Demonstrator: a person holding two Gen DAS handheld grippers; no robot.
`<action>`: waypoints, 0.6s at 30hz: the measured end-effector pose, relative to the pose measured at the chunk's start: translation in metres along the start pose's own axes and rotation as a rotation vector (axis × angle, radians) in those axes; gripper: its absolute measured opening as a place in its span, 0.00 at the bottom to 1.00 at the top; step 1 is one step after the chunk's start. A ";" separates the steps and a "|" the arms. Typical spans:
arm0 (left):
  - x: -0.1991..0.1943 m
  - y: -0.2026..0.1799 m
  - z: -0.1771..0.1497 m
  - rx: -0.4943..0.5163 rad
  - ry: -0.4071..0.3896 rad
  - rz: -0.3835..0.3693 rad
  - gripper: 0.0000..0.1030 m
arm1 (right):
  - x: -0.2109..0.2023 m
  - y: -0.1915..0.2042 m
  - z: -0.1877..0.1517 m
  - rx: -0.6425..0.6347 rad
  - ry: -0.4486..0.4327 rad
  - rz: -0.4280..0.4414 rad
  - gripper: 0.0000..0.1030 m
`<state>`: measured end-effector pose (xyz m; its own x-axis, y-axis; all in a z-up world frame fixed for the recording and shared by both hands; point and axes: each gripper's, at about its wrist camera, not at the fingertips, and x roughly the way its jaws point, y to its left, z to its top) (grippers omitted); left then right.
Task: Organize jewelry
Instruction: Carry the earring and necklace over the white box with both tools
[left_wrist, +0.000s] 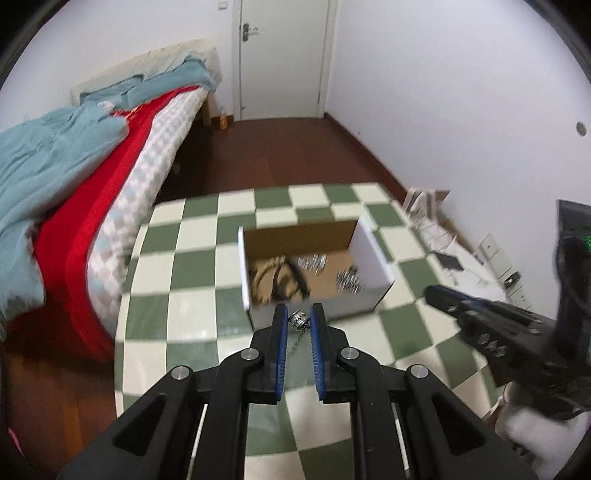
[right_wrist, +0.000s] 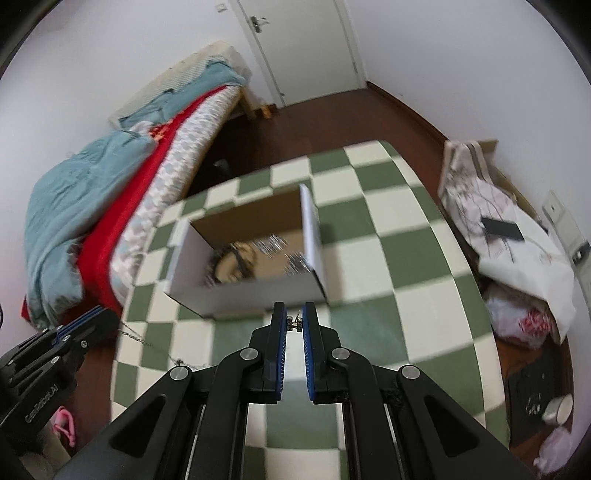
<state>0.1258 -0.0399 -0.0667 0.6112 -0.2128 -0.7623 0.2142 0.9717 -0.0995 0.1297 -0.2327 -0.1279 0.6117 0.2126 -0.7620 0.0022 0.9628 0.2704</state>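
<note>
An open cardboard box (left_wrist: 365, 243) (right_wrist: 192, 254) stands on the green-and-cream checkered table (left_wrist: 192, 258) (right_wrist: 388, 258). It holds a dark beaded bracelet (left_wrist: 284, 277), a tan ring-shaped piece and silver jewelry (left_wrist: 349, 282). My left gripper (left_wrist: 299, 317) is shut on a silver chain's beaded end (left_wrist: 298, 318), just in front of the box; it also shows in the right wrist view (right_wrist: 85, 325). My right gripper (right_wrist: 294, 323) is shut on the chain's other end, a small clasp (right_wrist: 294, 325). The chain (right_wrist: 147, 341) sags between the two grippers above the table. The right gripper also shows in the left wrist view (left_wrist: 436, 295).
A bed (left_wrist: 110, 166) with blue and red covers stands left of the table. White bags, papers and a dark phone (right_wrist: 502, 229) lie on the right by the wall. A closed door (left_wrist: 284, 55) is at the back.
</note>
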 end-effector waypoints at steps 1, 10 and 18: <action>-0.004 0.000 0.009 0.004 -0.011 -0.008 0.09 | 0.000 0.004 0.007 -0.008 0.000 0.007 0.09; 0.004 -0.001 0.091 0.007 -0.023 -0.090 0.09 | 0.026 0.022 0.066 -0.011 0.037 0.061 0.09; 0.075 0.001 0.129 -0.026 0.110 -0.127 0.09 | 0.086 0.011 0.102 0.036 0.159 0.085 0.09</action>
<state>0.2697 -0.0676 -0.0415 0.4927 -0.3232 -0.8079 0.2641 0.9402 -0.2151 0.2628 -0.2206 -0.1303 0.4783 0.3191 -0.8182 -0.0138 0.9343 0.3563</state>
